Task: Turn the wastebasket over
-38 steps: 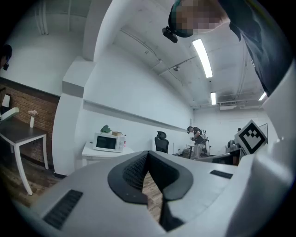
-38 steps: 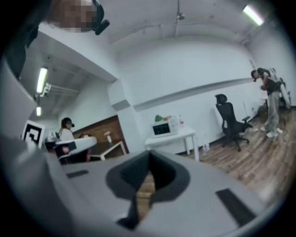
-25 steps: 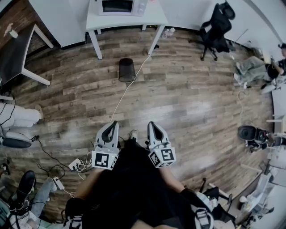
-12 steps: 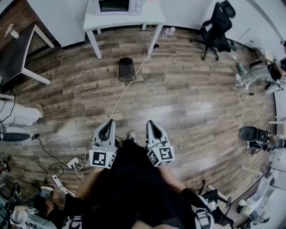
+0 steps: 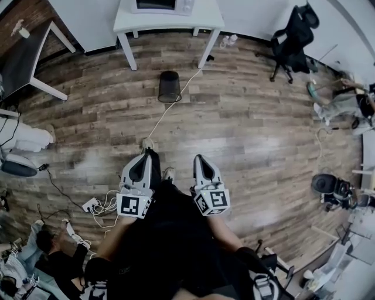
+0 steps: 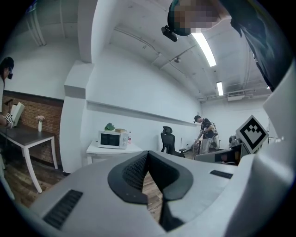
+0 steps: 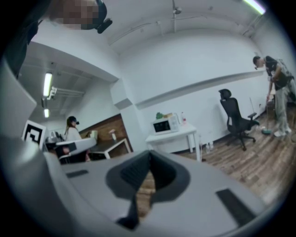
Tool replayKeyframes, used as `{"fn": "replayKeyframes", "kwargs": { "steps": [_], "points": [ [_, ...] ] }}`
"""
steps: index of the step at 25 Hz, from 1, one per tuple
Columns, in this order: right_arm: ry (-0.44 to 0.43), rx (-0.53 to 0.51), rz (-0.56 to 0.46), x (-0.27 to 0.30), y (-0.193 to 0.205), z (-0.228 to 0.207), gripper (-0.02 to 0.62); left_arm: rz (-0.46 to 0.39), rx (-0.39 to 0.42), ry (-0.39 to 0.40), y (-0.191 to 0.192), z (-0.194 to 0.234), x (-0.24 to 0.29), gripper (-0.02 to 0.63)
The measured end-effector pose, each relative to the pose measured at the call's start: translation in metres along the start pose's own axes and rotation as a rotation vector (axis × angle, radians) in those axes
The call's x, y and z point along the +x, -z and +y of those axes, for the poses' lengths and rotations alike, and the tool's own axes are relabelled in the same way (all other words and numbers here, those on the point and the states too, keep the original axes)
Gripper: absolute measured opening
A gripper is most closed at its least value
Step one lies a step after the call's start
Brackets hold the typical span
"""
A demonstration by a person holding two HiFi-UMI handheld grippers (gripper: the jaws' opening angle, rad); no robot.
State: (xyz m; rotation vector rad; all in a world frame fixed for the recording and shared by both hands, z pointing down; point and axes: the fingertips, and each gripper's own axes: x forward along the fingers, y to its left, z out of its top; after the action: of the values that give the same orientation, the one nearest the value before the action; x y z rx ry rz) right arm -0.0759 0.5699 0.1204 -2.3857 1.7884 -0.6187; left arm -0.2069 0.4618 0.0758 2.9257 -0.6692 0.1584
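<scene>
The wastebasket [image 5: 169, 86] is a black mesh bin standing upright, mouth up, on the wooden floor in front of the white table [image 5: 126, 24] in the head view. My left gripper [image 5: 143, 159] and right gripper [image 5: 201, 160] are held side by side close to my body, well short of the bin, pointing toward it. Each has its jaws together with nothing between them. In the left gripper view [image 6: 148, 153] and the right gripper view [image 7: 149, 152] the joined jaws fill the lower half and hide the bin.
A microwave [image 5: 163, 5] sits on the white table. A white cable [image 5: 166, 115] runs along the floor past the bin. An office chair [image 5: 292, 36] stands at the back right and a dark desk [image 5: 22, 61] at the left. A power strip [image 5: 91, 204] with cords lies near my left side, and a person [image 5: 50, 258] sits on the floor beyond it.
Both grippers have moved forward a little toward the bin, still closed. The bin sits slightly lower in the head view. The person at lower left has shifted.
</scene>
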Motion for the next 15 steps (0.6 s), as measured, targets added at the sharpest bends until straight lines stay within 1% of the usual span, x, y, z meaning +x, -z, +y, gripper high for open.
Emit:
{"fn": "replayKeyframes", "kwargs": {
  "steps": [7,12,15],
  "points": [
    [0.002,0.001,0.018,0.033,0.006,-0.007,0.032,0.006,-0.025,-0.006,0.016,0.018,0.028,0.035],
    [0.001,0.004,0.034,0.065,0.001,-0.013,0.032,0.014,-0.034,-0.008,0.013,0.035,0.058,0.035],
    [0.003,-0.002,0.052,0.093,-0.002,-0.018,0.032,0.022,-0.039,-0.007,0.012,0.052,0.081,0.035]
  ]
}}
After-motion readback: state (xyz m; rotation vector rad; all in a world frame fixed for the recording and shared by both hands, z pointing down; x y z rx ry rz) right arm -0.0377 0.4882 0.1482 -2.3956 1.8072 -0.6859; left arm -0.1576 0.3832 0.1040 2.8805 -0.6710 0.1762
